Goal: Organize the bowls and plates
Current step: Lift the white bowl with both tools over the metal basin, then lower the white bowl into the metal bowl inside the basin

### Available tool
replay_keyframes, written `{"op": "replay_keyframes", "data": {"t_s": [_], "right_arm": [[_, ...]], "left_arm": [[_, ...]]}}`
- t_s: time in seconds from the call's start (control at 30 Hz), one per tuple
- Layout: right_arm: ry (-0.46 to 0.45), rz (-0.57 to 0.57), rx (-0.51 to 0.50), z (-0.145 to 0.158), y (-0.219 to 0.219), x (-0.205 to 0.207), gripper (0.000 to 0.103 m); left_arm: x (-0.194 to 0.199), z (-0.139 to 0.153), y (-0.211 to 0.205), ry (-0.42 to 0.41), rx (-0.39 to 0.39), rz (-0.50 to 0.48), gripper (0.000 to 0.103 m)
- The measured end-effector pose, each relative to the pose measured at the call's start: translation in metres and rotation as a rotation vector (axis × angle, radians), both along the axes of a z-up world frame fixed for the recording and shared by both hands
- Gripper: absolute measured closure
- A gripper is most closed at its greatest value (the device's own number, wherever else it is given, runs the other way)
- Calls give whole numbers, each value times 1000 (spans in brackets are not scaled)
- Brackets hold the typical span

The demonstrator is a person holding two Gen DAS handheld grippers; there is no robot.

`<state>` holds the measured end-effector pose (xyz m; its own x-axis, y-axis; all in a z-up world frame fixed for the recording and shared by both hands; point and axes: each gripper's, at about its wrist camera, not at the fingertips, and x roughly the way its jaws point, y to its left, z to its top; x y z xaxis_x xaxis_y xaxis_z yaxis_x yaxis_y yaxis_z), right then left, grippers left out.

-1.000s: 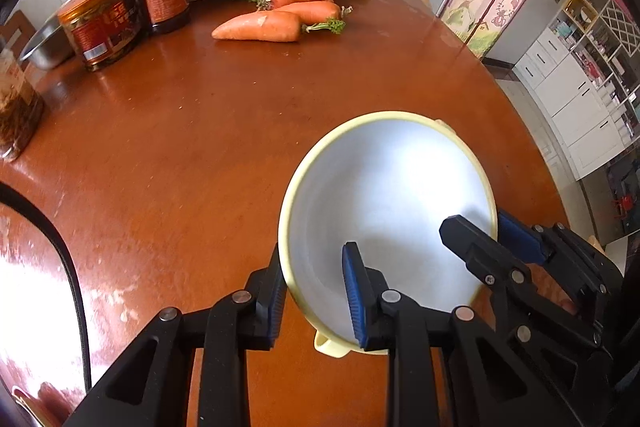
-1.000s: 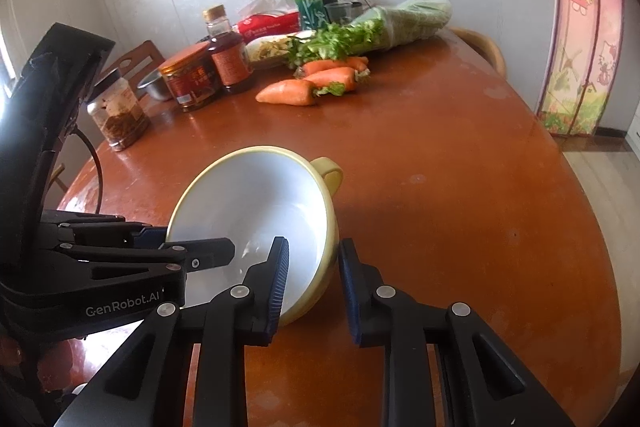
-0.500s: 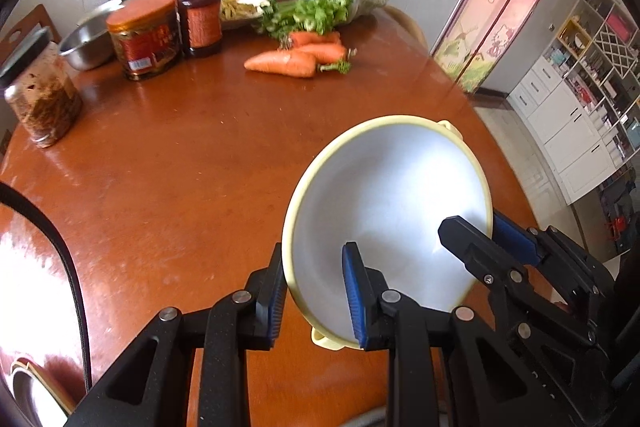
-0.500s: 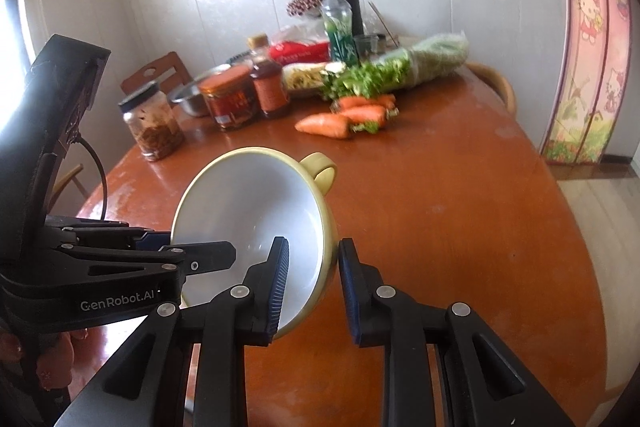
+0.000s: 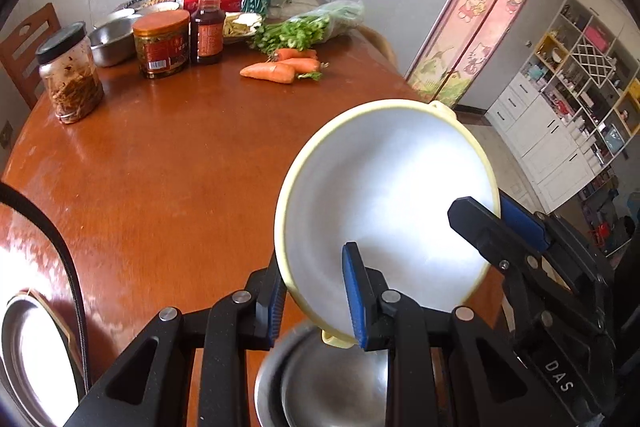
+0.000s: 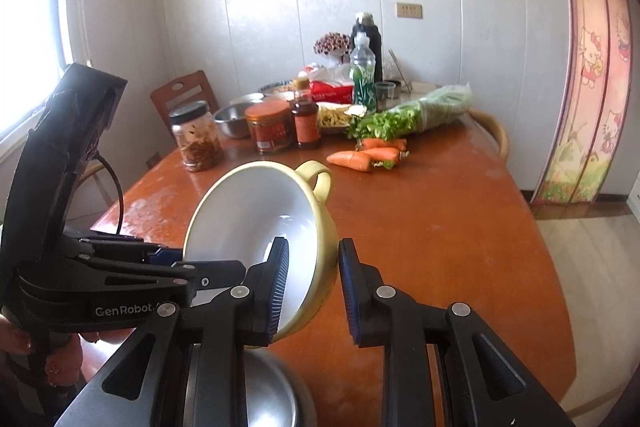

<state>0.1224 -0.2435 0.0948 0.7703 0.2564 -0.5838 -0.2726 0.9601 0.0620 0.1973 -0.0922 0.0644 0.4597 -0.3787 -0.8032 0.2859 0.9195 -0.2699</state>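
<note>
A yellow bowl (image 5: pixel 384 195) with a white inside and a loop handle hangs tilted in the air over the table, also in the right wrist view (image 6: pixel 260 219). My left gripper (image 5: pixel 316 301) is shut on its near rim. My right gripper (image 6: pixel 312 287) is shut on its right rim, and shows in the left wrist view (image 5: pixel 496 223). A steel bowl (image 5: pixel 320 383) sits on the table right below the yellow bowl, also in the right wrist view (image 6: pixel 260 395). A steel plate (image 5: pixel 28 355) lies at the table's near left.
The far end of the round wooden table (image 5: pixel 160 155) holds carrots (image 5: pixel 276 69), greens (image 5: pixel 304 27), jars (image 5: pixel 72 75), a sauce bottle (image 5: pixel 206 27), a steel bowl (image 5: pixel 112 41) and drink bottles. A black cable (image 5: pixel 68 267) crosses the near left. A chair stands beyond.
Both grippers have lifted the yellow bowl and drawn it back toward the near edge. The steel bowl has come into view under it.
</note>
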Motion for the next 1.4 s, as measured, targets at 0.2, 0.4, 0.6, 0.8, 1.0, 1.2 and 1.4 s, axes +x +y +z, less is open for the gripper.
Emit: {"op": "replay_keyframes", "data": {"t_s": [0.2, 0.4, 0.6, 0.8, 1.0, 1.2, 1.4], "right_arm": [[-38, 10, -19, 6, 1, -40, 76], [-22, 10, -40, -7, -3, -66, 76], [3, 23, -40, -24, -4, -80, 76], [12, 41, -43, -31, 0, -83, 75], [28, 55, -53, -38, 3, -83, 75], [47, 64, -68, -46, 9, -81, 74], [47, 68, -72, -49, 12, -79, 73]], "left_arm": [[-39, 3, -2, -31, -4, -10, 75], [-67, -18, -13, -24, 28, -39, 75], [-88, -32, -17, -47, 90, -38, 75], [-101, -38, -23, -69, 159, -41, 75], [-106, -40, -23, -81, 205, -36, 74], [-113, -41, -22, -92, 234, -36, 72], [-118, -39, -23, -107, 245, -39, 67]]}}
